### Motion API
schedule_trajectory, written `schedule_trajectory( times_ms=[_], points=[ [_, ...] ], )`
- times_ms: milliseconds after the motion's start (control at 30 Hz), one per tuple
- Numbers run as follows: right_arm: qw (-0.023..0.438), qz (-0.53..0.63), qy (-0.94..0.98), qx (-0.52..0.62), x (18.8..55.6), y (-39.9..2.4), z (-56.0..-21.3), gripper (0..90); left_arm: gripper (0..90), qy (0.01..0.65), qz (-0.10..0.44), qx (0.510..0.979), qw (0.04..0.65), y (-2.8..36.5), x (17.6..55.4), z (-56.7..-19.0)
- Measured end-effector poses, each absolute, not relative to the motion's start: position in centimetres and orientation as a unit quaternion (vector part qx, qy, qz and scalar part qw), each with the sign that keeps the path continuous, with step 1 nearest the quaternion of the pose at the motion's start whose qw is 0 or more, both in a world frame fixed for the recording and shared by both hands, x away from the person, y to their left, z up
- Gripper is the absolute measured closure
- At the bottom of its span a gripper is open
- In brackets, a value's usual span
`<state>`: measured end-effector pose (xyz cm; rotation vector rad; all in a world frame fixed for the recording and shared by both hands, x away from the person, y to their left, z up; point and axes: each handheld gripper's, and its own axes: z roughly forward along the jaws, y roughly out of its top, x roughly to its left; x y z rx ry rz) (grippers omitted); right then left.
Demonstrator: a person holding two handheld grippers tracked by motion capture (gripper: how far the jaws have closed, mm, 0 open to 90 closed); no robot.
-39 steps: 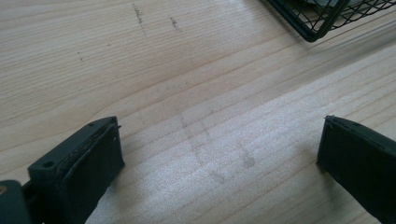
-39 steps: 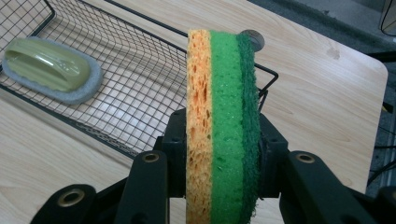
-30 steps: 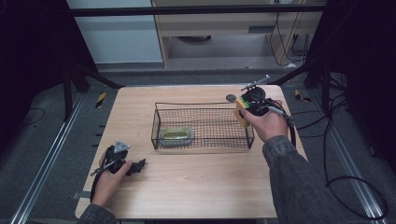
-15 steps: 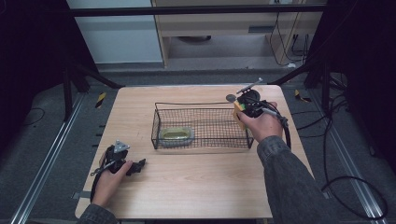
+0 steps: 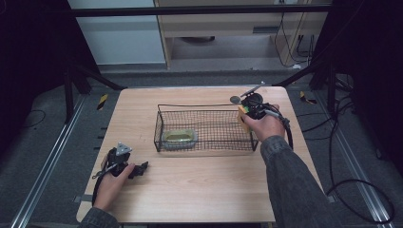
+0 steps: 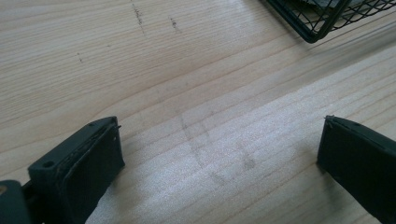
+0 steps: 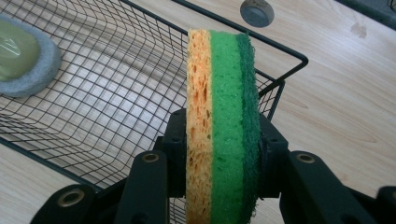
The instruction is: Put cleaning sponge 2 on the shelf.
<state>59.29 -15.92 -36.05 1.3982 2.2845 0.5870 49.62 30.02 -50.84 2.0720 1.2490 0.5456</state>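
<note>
Near edge of the table (image 5: 199, 199): left gripper (image 5: 138, 169) lay on the wood under the person's left hand (image 5: 110, 183), jaws spread wide with bare tabletop between them in the left gripper view. It held nothing. A corner of the wire basket (image 6: 327, 18) showed past its jaws, well apart from them.

Mid table: basket (image 5: 204, 142) stood with its long axis running left to right. Inside, toward its left end, lay an oval pad with a grey rim and yellow-green top (image 5: 179, 137).

Right end of basket: right gripper (image 7: 223, 154) was clamped on a sponge (image 7: 222, 116), one jaw on the orange face, the other on the dark green scouring face. The sponge stood on edge, long axis pointing away along the jaws. It hung over the basket's right end wall, its far tip above the mesh floor, just inside the corner. In the high view it sat at the rim (image 5: 243, 116), right hand (image 5: 263, 127) behind it.

Judgement: the basket interior lay forward and to the left of the sponge, so the right hand was the one placed to lower it in; the left was far off and idle.

Beyond the basket, a small grey round disc (image 7: 257, 11) rested on the wood.
</note>
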Motion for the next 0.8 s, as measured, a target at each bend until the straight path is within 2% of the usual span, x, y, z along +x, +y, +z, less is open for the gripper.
schedule_trajectory(
  times_ms=[800],
  points=[
    [0.189,0.189,0.821,0.505,59.8,-16.9,-38.7,63.4,0.0,0.476,0.208,0.790,0.325,30.0,49.6,-50.8]
  ],
)
